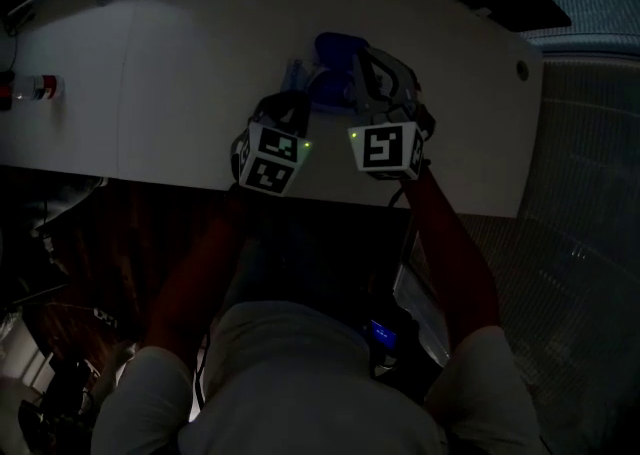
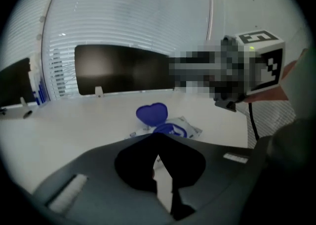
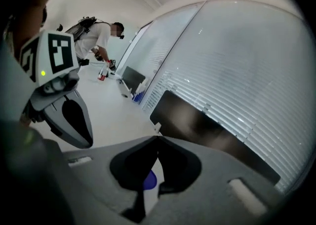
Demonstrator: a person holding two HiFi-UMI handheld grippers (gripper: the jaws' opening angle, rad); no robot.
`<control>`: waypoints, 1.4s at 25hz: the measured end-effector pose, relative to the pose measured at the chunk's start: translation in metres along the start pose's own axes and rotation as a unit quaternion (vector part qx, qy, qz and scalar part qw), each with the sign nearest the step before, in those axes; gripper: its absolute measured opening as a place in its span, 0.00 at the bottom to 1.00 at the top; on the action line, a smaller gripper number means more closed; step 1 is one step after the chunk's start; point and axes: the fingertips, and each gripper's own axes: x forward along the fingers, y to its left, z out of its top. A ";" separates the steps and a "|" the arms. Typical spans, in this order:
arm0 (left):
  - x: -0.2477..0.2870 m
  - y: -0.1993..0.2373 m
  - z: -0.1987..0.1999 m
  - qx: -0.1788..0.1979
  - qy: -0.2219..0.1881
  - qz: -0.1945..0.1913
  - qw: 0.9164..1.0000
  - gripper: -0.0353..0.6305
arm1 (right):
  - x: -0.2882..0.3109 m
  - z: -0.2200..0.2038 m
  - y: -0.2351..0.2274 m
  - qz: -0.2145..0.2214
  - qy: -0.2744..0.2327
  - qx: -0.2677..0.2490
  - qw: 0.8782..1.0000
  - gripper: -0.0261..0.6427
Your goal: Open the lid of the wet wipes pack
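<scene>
1. The wet wipes pack (image 2: 186, 130) lies flat on the white worktop (image 2: 69, 125), its blue lid (image 2: 152, 113) standing open.
2. The left tool (image 2: 158, 137), jaws pressed together and empty, hovers on the near side of the pack.
3. The right tool (image 3: 158, 141), jaws likewise pressed together on nothing, hangs above the pack, to its right.

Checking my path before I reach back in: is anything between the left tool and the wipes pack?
Nothing visible. The wet wipes pack, lid raised, lies on the white table just beyond the closed left tool.
</scene>
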 end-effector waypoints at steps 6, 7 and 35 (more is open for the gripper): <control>-0.050 -0.007 0.063 0.014 -0.057 0.006 0.998 0.06 | -0.050 0.054 -0.018 -0.018 -0.039 0.044 0.998 0.04; -0.060 -0.011 0.070 0.015 -0.064 0.006 0.998 0.06 | -0.060 0.063 -0.022 -0.023 -0.047 0.056 0.997 0.04; -0.307 -0.124 0.182 0.030 -0.260 -0.051 0.964 0.06 | -0.299 0.224 -0.012 -0.054 -0.172 0.288 0.940 0.04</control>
